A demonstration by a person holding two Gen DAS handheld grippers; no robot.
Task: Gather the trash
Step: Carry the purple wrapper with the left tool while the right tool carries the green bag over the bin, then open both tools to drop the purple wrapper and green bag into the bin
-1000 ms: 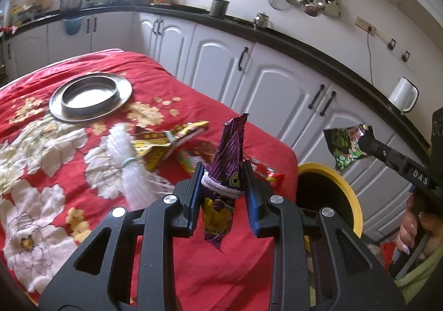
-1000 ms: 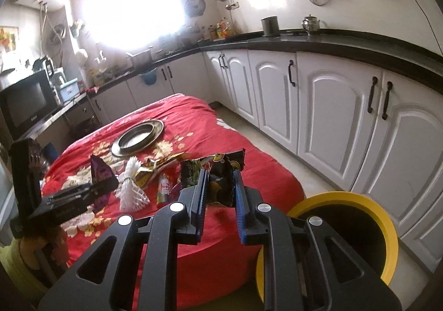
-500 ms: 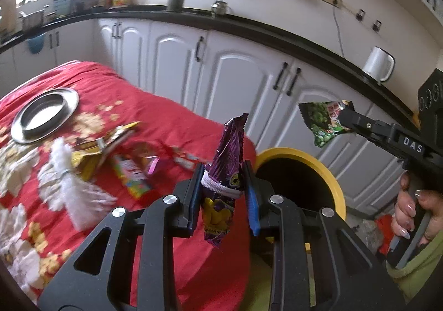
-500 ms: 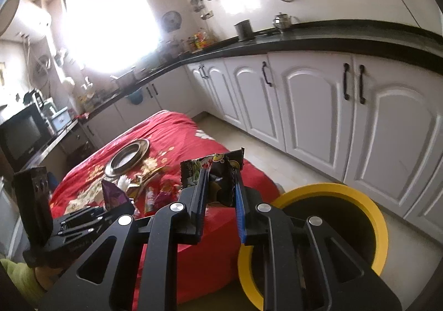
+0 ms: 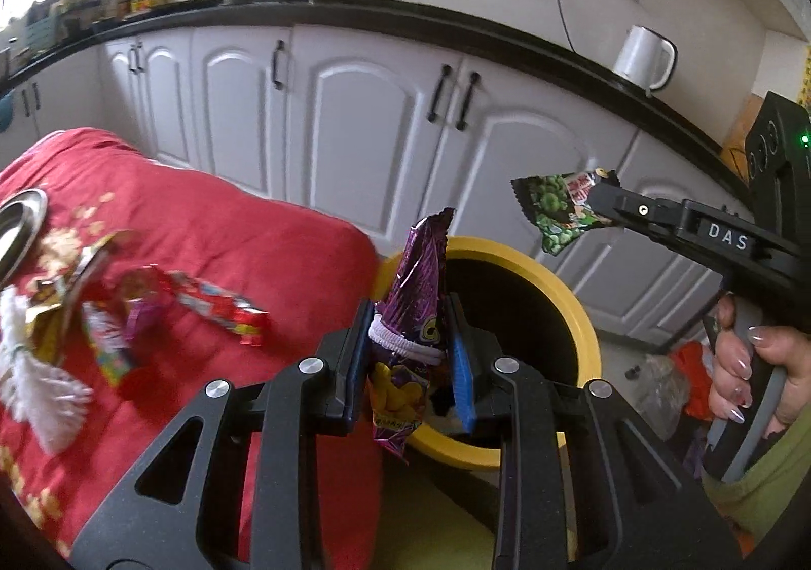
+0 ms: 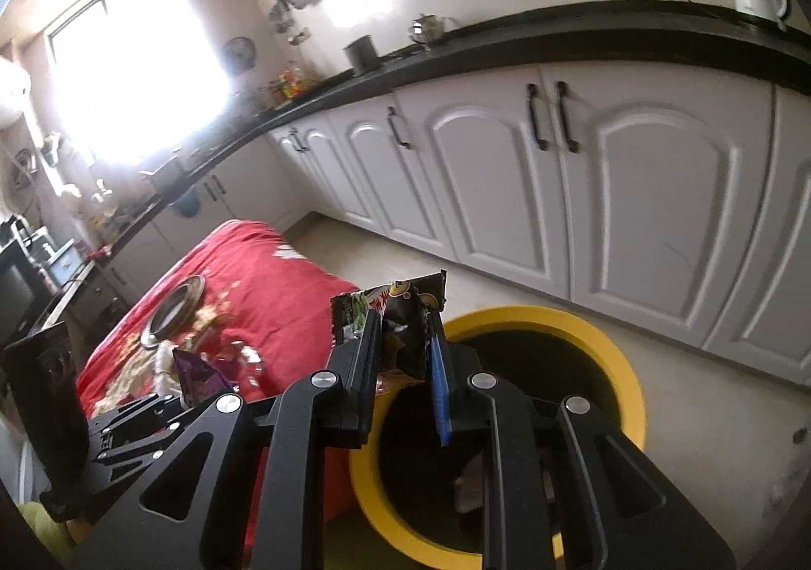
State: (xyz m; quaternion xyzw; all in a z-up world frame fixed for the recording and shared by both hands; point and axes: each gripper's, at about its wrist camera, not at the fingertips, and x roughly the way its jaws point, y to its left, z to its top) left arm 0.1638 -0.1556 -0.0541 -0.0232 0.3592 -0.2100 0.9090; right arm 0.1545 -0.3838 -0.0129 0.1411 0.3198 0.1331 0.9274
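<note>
My left gripper [image 5: 409, 357] is shut on a purple snack wrapper [image 5: 415, 296] with a white band round its middle, held upright at the near rim of a yellow-rimmed black bin [image 5: 567, 311]. My right gripper [image 6: 403, 357] is shut on a green and black snack wrapper [image 6: 400, 311], above the same bin [image 6: 613, 352]. From the left wrist view the right gripper [image 5: 603, 207] reaches in from the right with the green wrapper [image 5: 555, 210] over the bin's far side. Seen from the right wrist view, the left gripper [image 6: 195, 392] carries the purple wrapper [image 6: 200, 375] at lower left.
The table with a red flowered cloth [image 5: 213, 235] bears several loose wrappers [image 5: 218, 306], a white tufted bundle [image 5: 35, 382] and a steel plate [image 6: 175, 309]. White cabinets [image 5: 385, 123] under a black counter run behind the bin. A person's hand [image 5: 750, 367] grips the right handle.
Both grippers have swung away from the table toward the bin, each keeping its wrapper. The bin now fills more of both views, and the table has slid to the left.
</note>
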